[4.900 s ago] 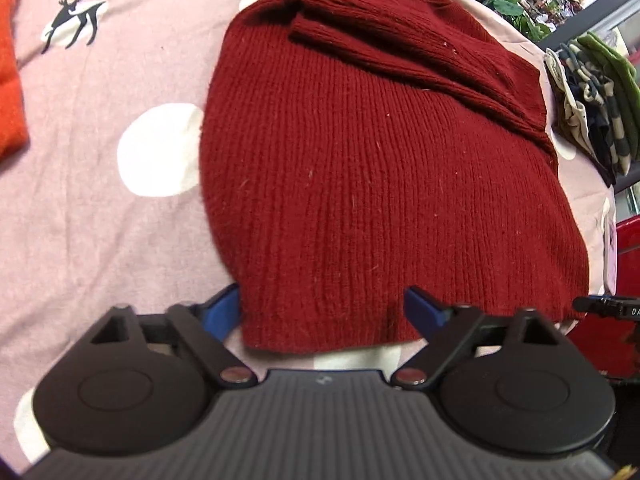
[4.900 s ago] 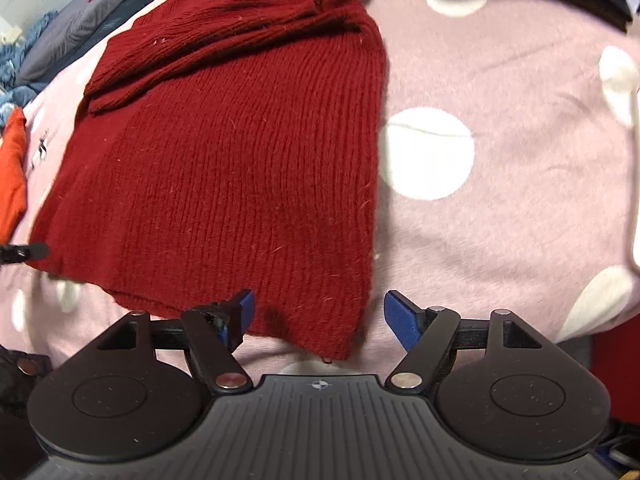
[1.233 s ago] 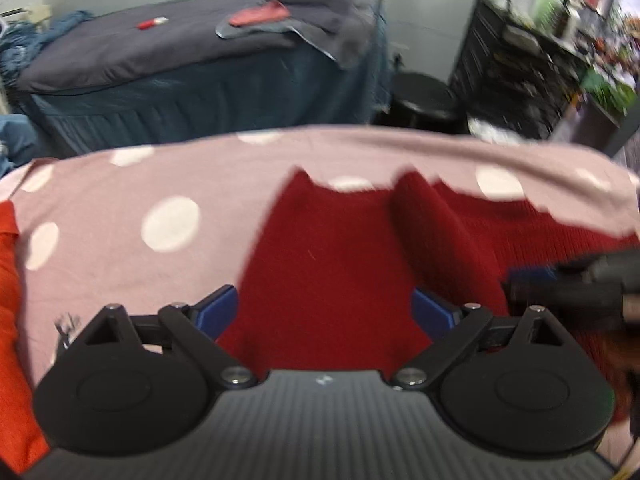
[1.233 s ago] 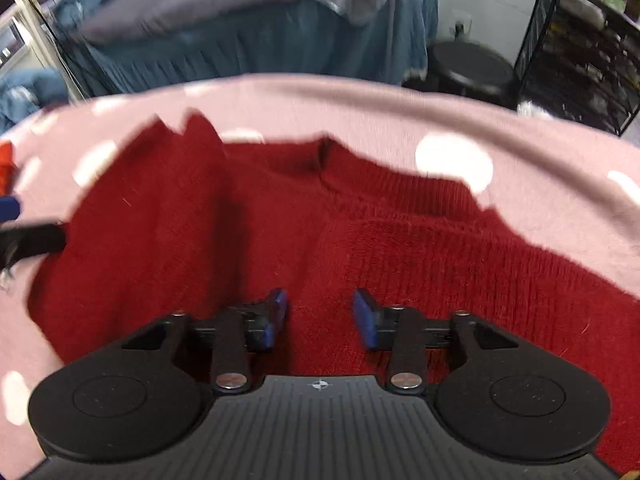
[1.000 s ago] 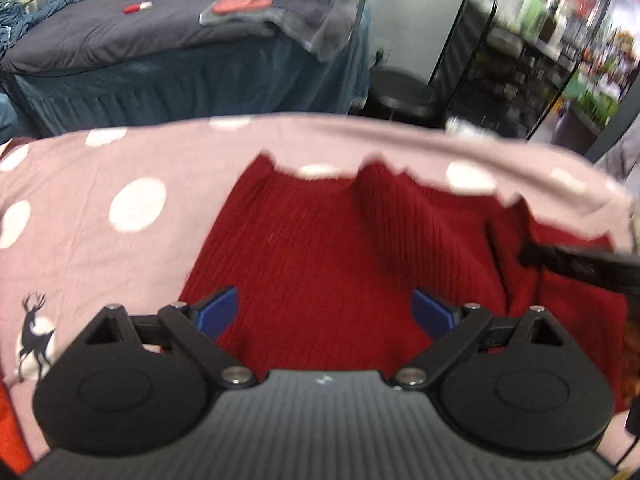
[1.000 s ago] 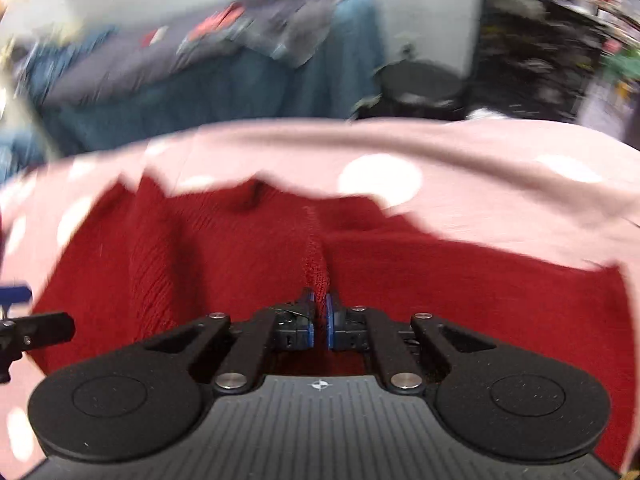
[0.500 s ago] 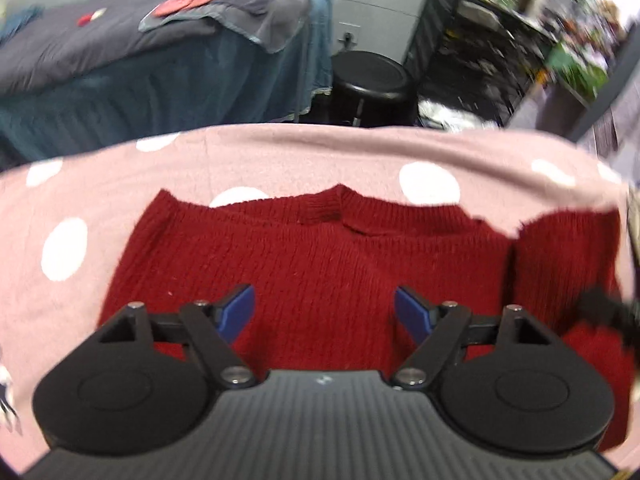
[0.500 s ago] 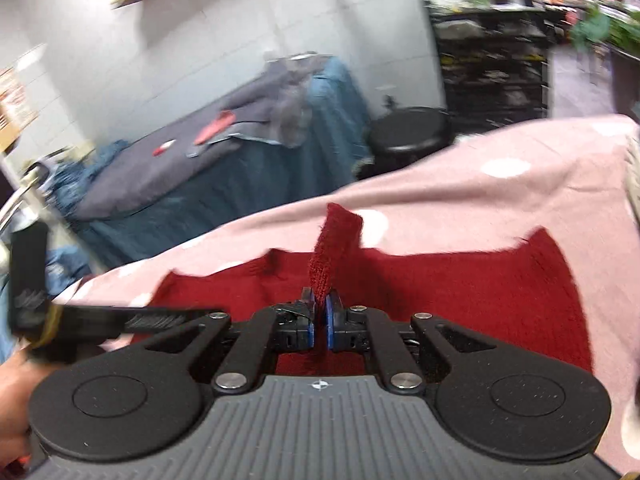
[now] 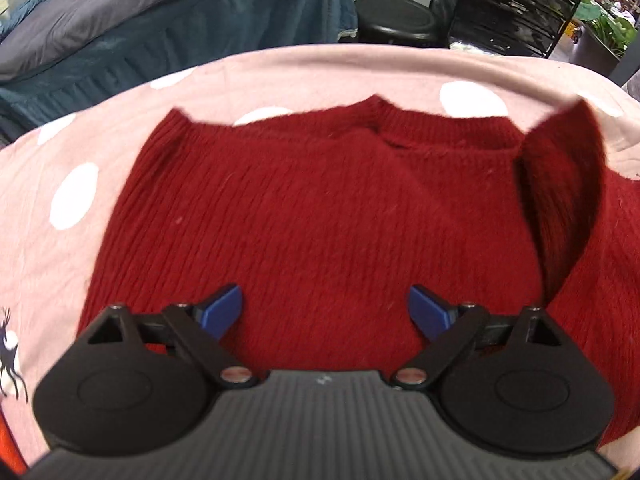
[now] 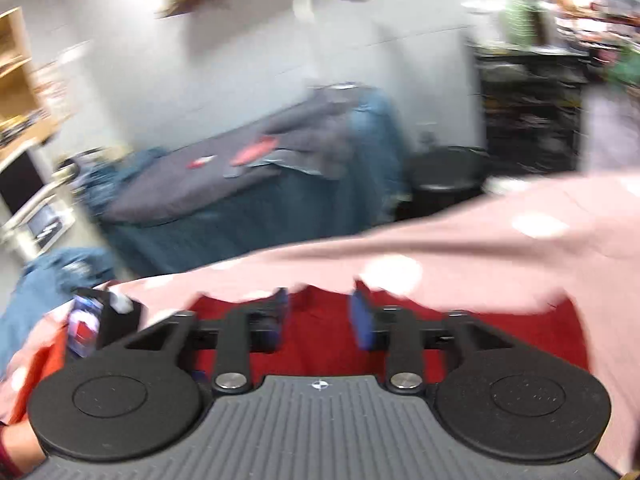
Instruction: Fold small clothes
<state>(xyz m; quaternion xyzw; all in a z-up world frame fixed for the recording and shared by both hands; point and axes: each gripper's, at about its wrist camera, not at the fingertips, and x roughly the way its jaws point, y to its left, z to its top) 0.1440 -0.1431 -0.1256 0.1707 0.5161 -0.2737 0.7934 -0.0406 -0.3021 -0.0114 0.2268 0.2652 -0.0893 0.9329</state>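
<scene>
A dark red knit sweater (image 9: 320, 208) lies folded on the pink cover with white dots (image 9: 80, 128), neckline at the far side. At its right edge a loose flap (image 9: 560, 184) stands up. My left gripper (image 9: 326, 308) hovers over the sweater's near part, jaws opening, with nothing between the blue pads (image 9: 224, 308). The right wrist view is blurred. There my right gripper (image 10: 320, 316) is above the sweater (image 10: 320, 348), jaws opening, and the gap between them is bare. The left gripper (image 10: 92, 320) shows at the left edge.
An orange garment (image 9: 8, 448) lies at the cover's near left. Beyond the far edge stand a bed with a dark grey cover (image 9: 120, 12), a black stool (image 9: 394, 20) and black shelving (image 9: 516, 4). A hand (image 10: 16, 452) shows at bottom left.
My right gripper let go of the pinched sweater fold and lifted away; the released flap now stands at the sweater's right. My left gripper moved down closer over the sweater.
</scene>
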